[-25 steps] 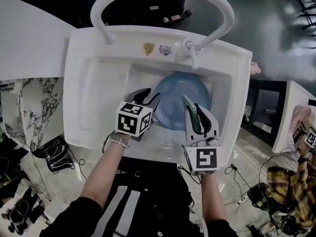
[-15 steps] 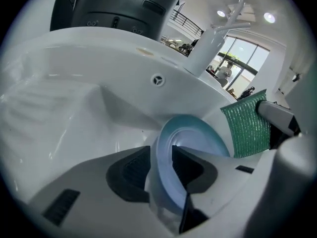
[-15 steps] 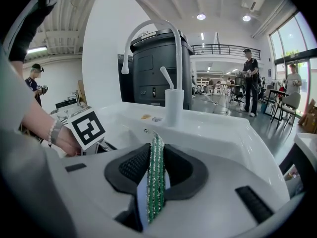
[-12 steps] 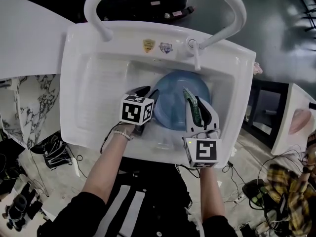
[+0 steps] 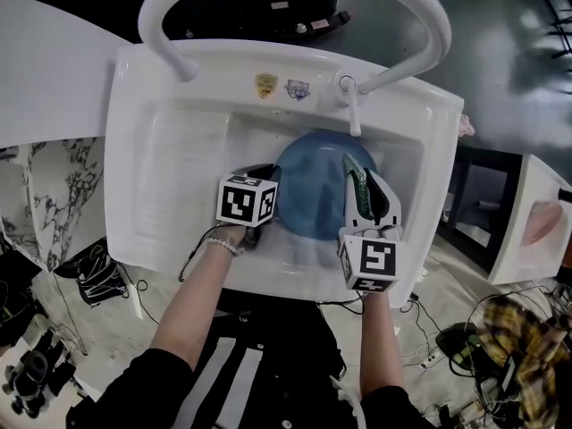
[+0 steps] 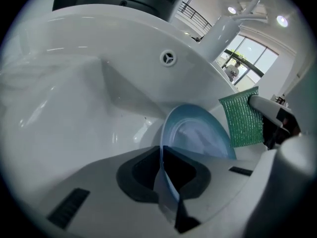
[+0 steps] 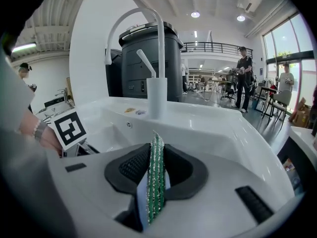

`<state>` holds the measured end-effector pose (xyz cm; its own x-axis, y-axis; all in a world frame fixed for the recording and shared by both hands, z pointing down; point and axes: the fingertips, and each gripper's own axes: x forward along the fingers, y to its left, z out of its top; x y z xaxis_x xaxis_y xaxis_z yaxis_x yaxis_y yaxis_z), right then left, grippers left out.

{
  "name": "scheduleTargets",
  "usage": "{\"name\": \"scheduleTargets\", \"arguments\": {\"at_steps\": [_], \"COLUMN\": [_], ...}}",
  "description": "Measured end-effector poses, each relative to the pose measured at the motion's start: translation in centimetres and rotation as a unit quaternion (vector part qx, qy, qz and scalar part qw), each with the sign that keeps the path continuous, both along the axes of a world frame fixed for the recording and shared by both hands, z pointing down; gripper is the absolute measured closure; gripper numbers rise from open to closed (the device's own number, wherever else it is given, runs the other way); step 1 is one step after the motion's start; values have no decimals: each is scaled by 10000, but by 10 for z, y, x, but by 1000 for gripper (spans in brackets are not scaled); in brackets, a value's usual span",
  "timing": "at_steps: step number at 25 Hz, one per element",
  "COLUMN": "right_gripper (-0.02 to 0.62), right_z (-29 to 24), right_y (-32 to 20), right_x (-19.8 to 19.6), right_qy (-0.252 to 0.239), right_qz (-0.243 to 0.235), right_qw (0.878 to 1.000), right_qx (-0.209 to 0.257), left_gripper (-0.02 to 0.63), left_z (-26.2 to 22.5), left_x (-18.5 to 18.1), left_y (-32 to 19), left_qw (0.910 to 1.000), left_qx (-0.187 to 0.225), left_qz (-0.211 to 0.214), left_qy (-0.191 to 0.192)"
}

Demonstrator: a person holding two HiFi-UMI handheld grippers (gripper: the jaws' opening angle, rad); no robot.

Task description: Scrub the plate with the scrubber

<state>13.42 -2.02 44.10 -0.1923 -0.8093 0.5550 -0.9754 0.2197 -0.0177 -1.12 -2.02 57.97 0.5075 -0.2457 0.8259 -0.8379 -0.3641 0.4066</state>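
A light blue plate (image 5: 313,190) stands tilted in the white sink basin (image 5: 192,141), below the tap. My left gripper (image 5: 268,170) is at the plate's left rim; its jaws are closing, and in the left gripper view (image 6: 166,170) the thin rim of the plate (image 6: 198,133) runs between the dark pads, which pinch it. My right gripper (image 5: 362,181) is over the plate's right side, shut on a green mesh scrubber (image 5: 356,186) held on edge. The scrubber (image 7: 156,177) stands upright between the right jaws (image 7: 156,162), and its flat face (image 6: 242,118) shows beside the plate.
The white faucet (image 7: 158,83) with its lever stands at the sink's back rim, just beyond the plate. A large white curved pipe (image 5: 179,52) arches over the sink. The ribbed draining area (image 5: 170,177) lies left of the basin. Cables lie on the floor.
The left gripper slid onto the plate's left rim and its jaws came together on it. The right gripper with the scrubber shifted slightly forward over the plate's right side.
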Motion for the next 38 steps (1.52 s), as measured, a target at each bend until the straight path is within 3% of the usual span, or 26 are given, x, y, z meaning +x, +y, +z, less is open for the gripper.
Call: {"name": "scheduleTargets", "arguments": {"at_steps": [18,27,33,38], "right_gripper": [503,503,503,503], "right_z": [52,67,75,76], "right_y": [-32,-42,-47,-45], "right_x": [14,6,-7,-27], "right_qy": [173,190,342,171], "right_qz": [578,548,348,126], "right_qw": [9979,9978,9981,9988], "right_qx": [-232,-329,-380,-438], "left_gripper": [586,586,584,584], "left_z": [-3,-6,-6,-7], "left_x": [-1,0,0,-1], "left_y": [0,0,-2,0], "left_qw": [9995,9991,9990,9990], "left_qx": [-44,-4,-16,-28], "left_qz": [-155,-128,-167,-138], "left_qy": [283,407,421,420]}}
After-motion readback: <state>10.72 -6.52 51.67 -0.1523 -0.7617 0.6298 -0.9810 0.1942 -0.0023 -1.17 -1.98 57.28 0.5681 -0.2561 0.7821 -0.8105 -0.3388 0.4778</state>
